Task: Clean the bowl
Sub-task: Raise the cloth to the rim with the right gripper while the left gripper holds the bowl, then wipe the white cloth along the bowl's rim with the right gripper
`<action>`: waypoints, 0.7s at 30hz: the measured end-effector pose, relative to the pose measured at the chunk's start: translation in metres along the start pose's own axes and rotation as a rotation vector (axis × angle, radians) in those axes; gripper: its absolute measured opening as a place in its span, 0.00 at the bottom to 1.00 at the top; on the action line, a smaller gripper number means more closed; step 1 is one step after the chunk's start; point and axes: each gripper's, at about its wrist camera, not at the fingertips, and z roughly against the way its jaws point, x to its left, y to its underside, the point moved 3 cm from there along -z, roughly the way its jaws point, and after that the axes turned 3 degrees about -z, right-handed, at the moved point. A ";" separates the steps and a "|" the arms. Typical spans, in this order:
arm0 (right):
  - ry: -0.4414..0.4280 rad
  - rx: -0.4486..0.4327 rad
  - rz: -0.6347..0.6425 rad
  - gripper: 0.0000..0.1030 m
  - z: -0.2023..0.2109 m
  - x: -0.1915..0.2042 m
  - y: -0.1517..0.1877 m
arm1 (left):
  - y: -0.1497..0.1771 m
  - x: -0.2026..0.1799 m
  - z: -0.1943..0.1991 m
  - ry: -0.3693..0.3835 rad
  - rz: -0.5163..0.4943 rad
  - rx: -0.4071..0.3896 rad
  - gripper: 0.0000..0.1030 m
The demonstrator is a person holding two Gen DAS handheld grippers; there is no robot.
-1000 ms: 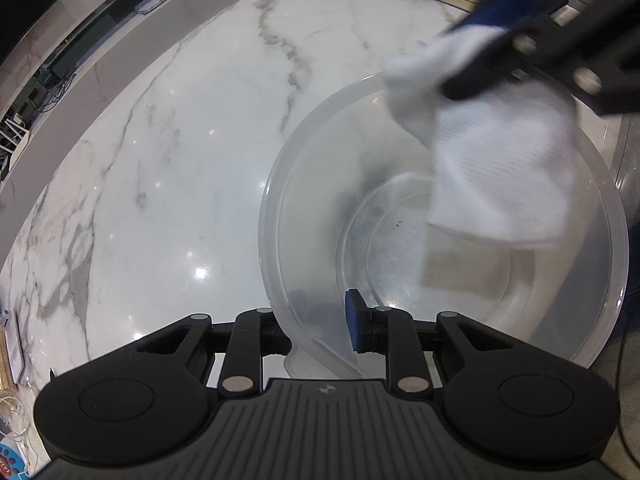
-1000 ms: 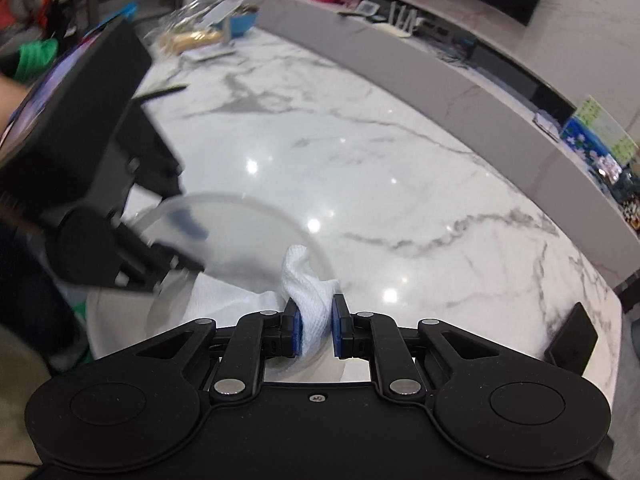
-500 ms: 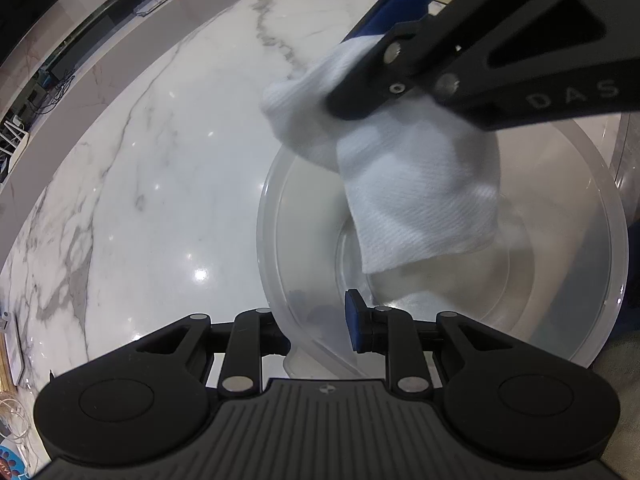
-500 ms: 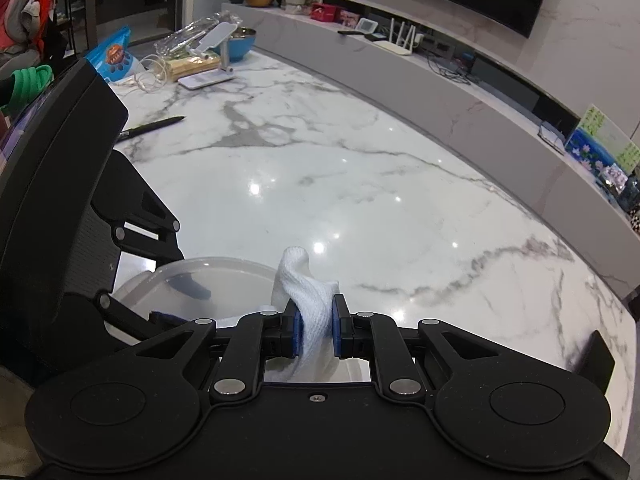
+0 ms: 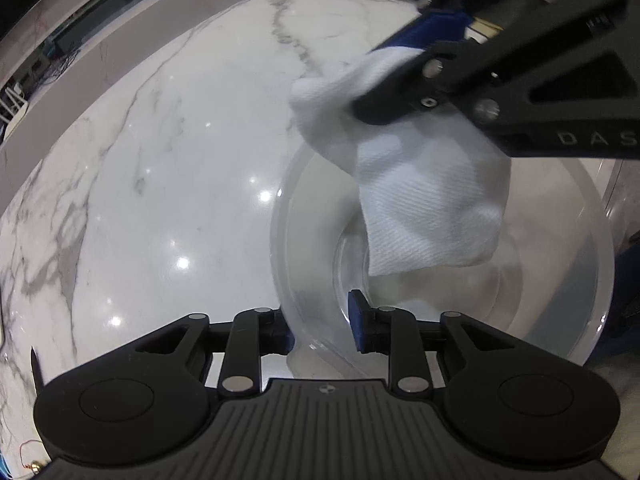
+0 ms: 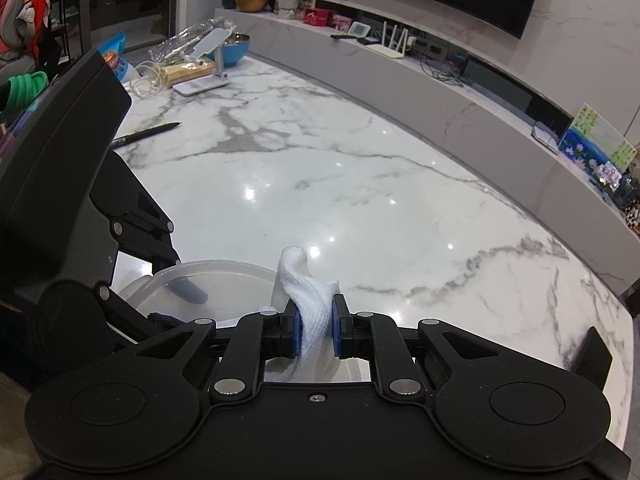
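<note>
Here, clear plastic bowl point(image 5: 560, 248), white ribbed cloth point(image 5: 424, 200) hanging above

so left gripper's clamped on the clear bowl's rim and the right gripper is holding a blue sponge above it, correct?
Not a blue sponge. The right gripper is shut on a white cloth; only its pads are blue. The left wrist view shows the cloth hanging over the clear bowl, and the right wrist view shows it pinched between the pads. The rest holds: the left gripper grips the bowl's rim.

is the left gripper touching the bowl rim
Touching. In the left wrist view the left gripper straddles the near rim of the clear bowl: one blue-padded finger sits inside the wall, the other outside, closed against it.
</note>
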 end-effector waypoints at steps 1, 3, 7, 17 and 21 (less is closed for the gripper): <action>0.001 -0.001 0.000 0.12 0.001 0.000 0.000 | 0.001 0.002 0.004 -0.003 0.010 -0.005 0.39; 0.000 0.000 0.000 0.12 0.002 0.001 0.001 | 0.001 0.007 0.006 0.010 0.037 -0.003 0.40; 0.002 0.001 0.006 0.12 0.003 0.002 0.002 | 0.003 0.015 0.020 0.020 0.066 -0.030 0.41; 0.005 -0.014 0.024 0.12 0.014 0.006 0.001 | 0.008 0.018 0.050 0.075 0.115 -0.027 0.41; 0.002 -0.017 0.034 0.12 0.017 0.009 0.001 | 0.009 0.023 0.047 0.093 0.203 0.038 0.41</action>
